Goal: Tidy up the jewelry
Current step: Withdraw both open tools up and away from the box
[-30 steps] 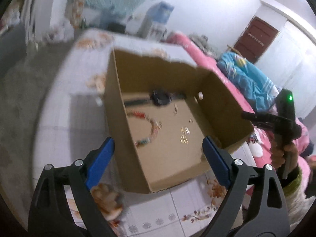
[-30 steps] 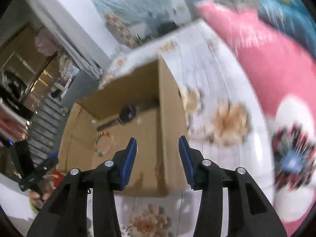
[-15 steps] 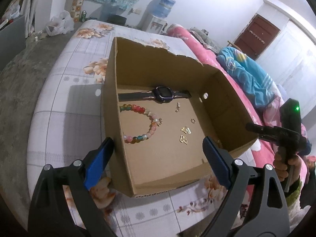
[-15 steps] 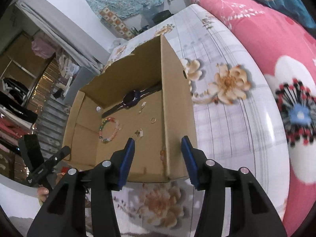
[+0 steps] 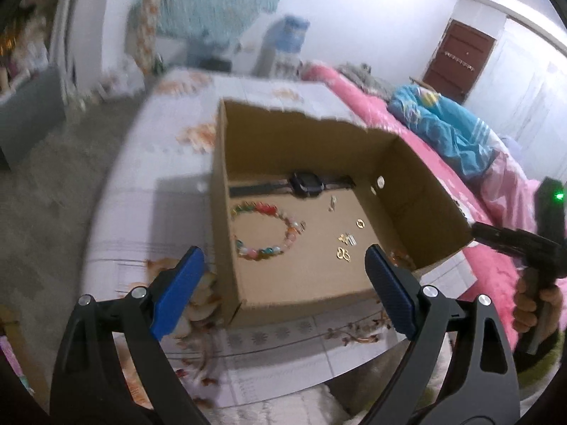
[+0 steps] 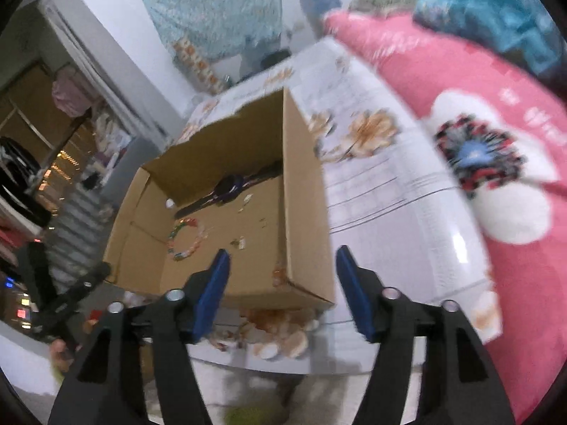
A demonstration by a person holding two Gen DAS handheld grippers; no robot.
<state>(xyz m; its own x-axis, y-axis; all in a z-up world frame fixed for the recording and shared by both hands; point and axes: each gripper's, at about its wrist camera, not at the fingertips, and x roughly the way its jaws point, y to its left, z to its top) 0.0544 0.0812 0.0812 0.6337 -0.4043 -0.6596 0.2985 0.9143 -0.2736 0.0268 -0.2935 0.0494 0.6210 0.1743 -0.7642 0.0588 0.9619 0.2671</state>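
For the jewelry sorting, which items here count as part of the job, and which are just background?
Job:
box
watch
bead bracelet
gold pieces
ring

Background:
flowered tablecloth
pink bedspread
blue blanket
water dispenser
door

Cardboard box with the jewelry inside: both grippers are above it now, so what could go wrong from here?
The tiny gold pieces on the floor of the open brown cardboard box look hard to pinch with the wide blue pads. The opening right gripper, nothing between its jaws, straddles the box's near corner and could knock it. The open left gripper could drag the multicoloured bead bracelet.
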